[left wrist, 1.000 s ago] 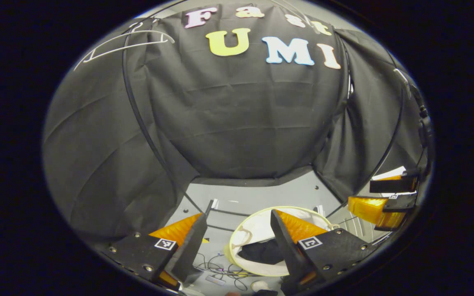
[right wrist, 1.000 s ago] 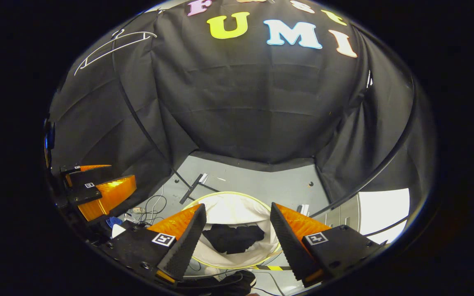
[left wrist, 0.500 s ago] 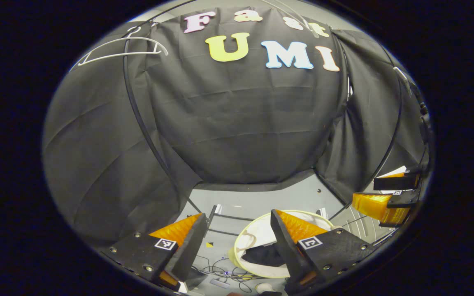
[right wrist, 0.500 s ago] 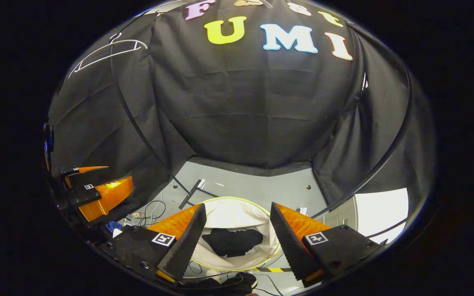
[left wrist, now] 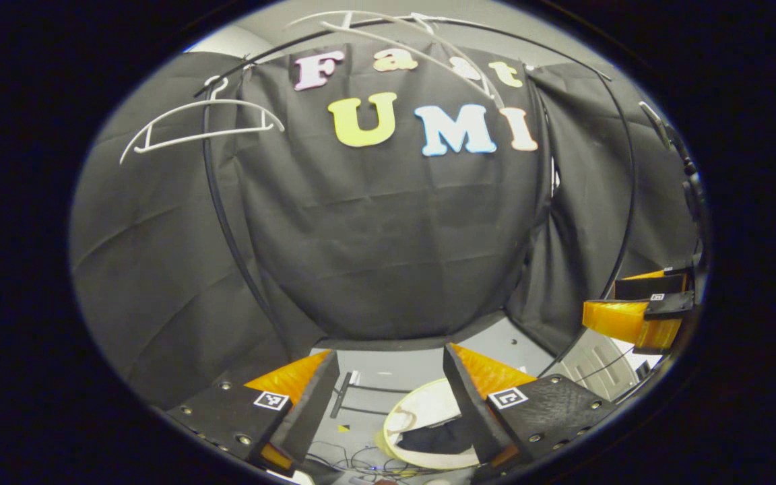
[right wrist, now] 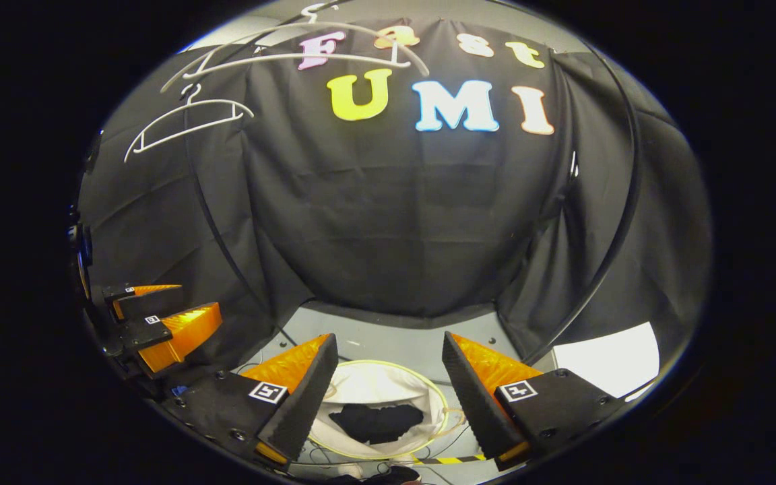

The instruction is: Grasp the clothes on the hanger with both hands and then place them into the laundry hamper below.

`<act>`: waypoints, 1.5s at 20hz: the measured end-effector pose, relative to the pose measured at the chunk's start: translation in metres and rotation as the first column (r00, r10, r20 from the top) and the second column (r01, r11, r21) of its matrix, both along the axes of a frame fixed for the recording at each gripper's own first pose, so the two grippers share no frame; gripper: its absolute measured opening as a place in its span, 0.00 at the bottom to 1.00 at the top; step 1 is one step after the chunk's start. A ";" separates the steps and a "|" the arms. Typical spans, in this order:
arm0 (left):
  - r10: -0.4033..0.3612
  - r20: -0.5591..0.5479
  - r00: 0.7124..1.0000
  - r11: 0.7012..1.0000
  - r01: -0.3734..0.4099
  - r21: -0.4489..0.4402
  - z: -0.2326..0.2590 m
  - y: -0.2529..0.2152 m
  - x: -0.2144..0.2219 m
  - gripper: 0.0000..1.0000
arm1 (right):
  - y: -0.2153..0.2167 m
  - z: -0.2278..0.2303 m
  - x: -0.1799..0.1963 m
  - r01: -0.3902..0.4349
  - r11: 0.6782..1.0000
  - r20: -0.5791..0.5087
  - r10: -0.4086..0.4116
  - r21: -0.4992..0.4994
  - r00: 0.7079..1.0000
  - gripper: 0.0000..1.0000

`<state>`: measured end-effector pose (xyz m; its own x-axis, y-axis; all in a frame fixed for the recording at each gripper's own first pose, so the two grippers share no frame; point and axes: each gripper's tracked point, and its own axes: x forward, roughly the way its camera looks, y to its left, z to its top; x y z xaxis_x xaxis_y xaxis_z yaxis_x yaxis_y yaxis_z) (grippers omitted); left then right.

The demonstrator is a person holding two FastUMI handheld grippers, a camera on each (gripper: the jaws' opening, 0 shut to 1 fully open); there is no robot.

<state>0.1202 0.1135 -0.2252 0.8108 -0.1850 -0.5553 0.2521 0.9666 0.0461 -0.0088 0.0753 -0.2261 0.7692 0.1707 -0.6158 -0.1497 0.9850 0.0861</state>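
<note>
Both claws gape wide, nothing held: left claw [left wrist: 389, 377], right claw [right wrist: 388, 367]. Crumpled black clothes [right wrist: 376, 422] lie inside the round white fabric laundry hamper [right wrist: 374, 380] on the grey floor [right wrist: 395, 343]. Bare white wire hangers [right wrist: 186, 121] hang above.

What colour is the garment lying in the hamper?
Black; the garment shows best in the right gripper view, inside the white-lined hamper.
</note>
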 end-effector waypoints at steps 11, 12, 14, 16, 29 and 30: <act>0.054 0.221 0.974 0.996 -0.036 -0.086 0.139 -0.002 -0.009 0.92 | -0.071 0.139 -0.011 0.043 0.999 0.306 -0.036 -0.017 0.951 0.93; 0.057 0.244 0.968 0.995 -0.035 -0.096 0.155 0.001 -0.013 0.92 | -0.079 0.153 -0.014 0.057 0.998 0.334 -0.049 -0.014 0.941 0.93; 0.064 0.292 0.954 0.994 -0.036 -0.101 0.184 0.008 -0.021 0.92 | -0.092 0.177 -0.019 0.077 0.997 0.388 -0.073 0.005 0.919 0.94; 0.073 0.336 0.939 0.994 -0.041 -0.101 0.209 0.018 -0.031 0.92 | -0.103 0.193 -0.028 0.094 0.996 0.433 -0.090 0.012 0.897 0.93; 0.128 0.450 0.884 0.990 -0.087 -0.112 0.264 0.045 -0.079 0.92 | -0.150 0.219 -0.085 0.185 0.982 0.524 -0.175 0.035 0.833 0.96; 0.127 0.458 0.880 0.990 -0.086 -0.111 0.268 0.045 -0.081 0.92 | -0.151 0.220 -0.088 0.186 0.982 0.526 -0.178 0.038 0.832 0.99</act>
<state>0.0388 0.1581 0.0426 0.9889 -0.1123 -0.0977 0.1175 0.9918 0.0493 -0.0967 -0.0758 -0.0057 0.9936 -0.0104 -0.1120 0.0140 0.9994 0.0316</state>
